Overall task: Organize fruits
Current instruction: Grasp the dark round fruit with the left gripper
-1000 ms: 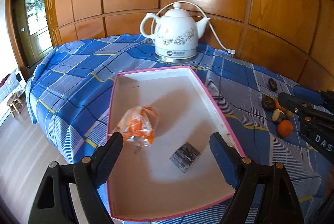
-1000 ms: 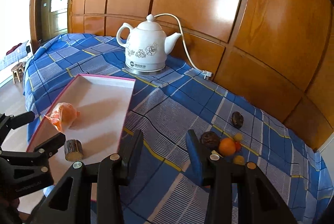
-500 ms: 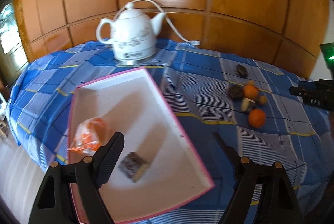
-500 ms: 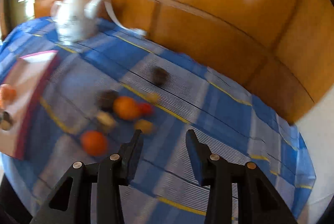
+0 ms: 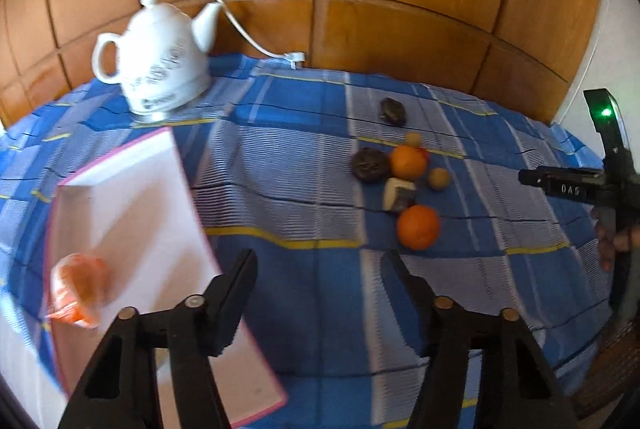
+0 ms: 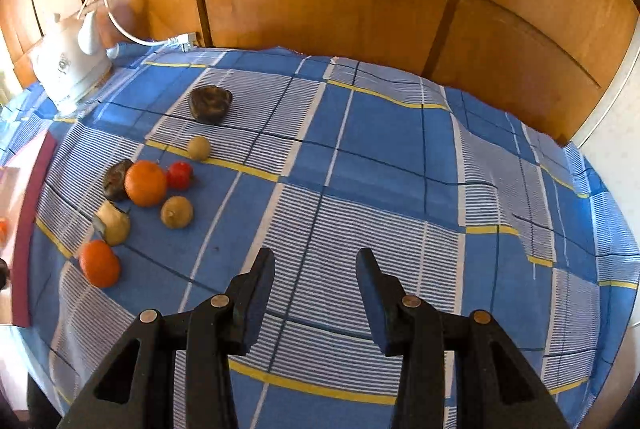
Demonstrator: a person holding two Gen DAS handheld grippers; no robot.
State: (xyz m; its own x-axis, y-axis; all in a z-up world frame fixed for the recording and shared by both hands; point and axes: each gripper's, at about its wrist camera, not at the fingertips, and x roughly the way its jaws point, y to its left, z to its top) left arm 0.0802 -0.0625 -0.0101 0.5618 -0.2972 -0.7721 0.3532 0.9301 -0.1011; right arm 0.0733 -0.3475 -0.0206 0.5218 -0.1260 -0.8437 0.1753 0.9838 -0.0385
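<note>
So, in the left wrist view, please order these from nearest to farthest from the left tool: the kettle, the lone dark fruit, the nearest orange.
1. Nearest orange, just ahead, slightly right of the left tool.
2. Lone dark fruit, farther back, right of centre.
3. Kettle, far back on the left.

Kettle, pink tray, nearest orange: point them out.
Kettle (image 5: 160,69), left wrist view, middle of its white body.
Pink tray (image 5: 180,165), left wrist view, its right rim.
Nearest orange (image 6: 99,263), right wrist view, centre of the fruit.
</note>
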